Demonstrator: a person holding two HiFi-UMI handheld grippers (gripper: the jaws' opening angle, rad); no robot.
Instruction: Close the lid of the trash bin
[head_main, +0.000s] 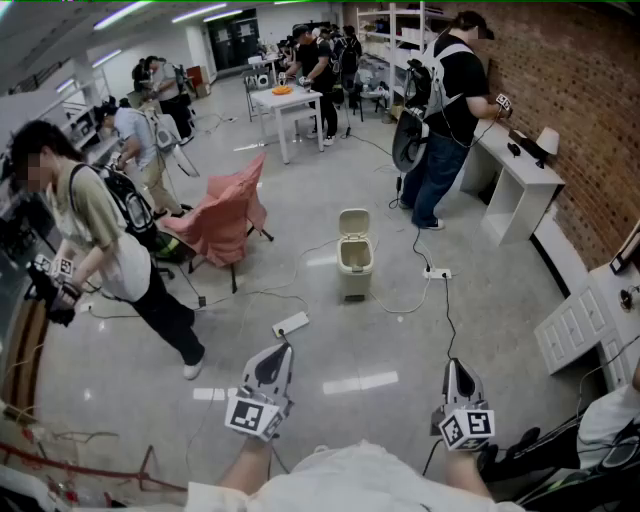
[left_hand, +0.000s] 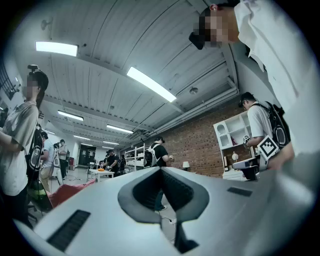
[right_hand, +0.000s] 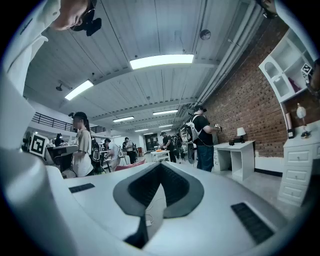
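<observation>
On floor (head_main: 350, 345) ahead: trash bin (head_main: 354, 265) lid (head_main: 353, 222) up, well apart; left gripper (head_main: 284, 348), right gripper (head_main: 456, 366) fingers closed, empty. Approach step; next: walk closer.

A small cream bin (head_main: 354, 262) stands upright on the floor (head_main: 330, 350), its lid (head_main: 353, 221) raised open.

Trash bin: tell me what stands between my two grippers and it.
Nothing upright does. The trash bin stands ahead with its lid up. Between it and the left gripper and right gripper, only a flat white power strip and thin cables lie on the floor.
</observation>
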